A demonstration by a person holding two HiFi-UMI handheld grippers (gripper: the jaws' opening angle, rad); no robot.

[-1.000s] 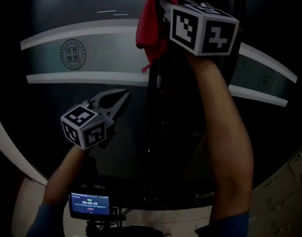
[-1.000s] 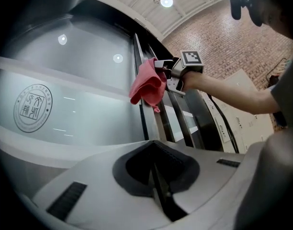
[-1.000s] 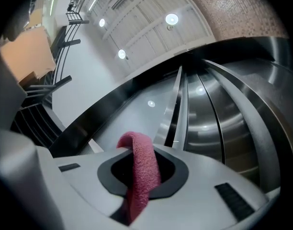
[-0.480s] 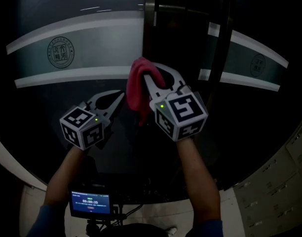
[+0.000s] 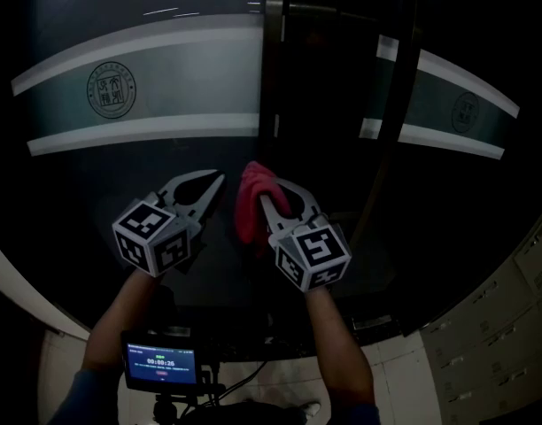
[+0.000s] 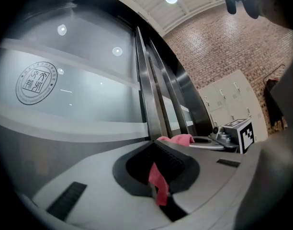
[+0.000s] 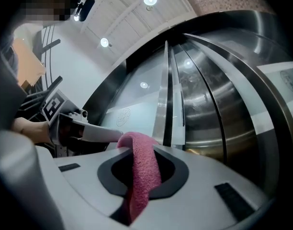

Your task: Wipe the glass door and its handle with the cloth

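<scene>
**One red cloth low on the glass door, in the right gripper**

Two grippers, side by side, near each other. Right gripper (image 5: 273, 190): jaws clamped on the single red cloth (image 5: 247, 204), which lies at the dark glass door (image 5: 147, 162) under the vertical metal bar (image 5: 271, 69). Left gripper (image 5: 216, 181): jaws together, with a small pink strip (image 6: 158, 182) in the gap that I cannot identify. Two pale bands (image 5: 138, 65) cross the pane.

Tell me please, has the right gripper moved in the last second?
Yes: the right gripper went down, from above the frosted band to below it.
</scene>
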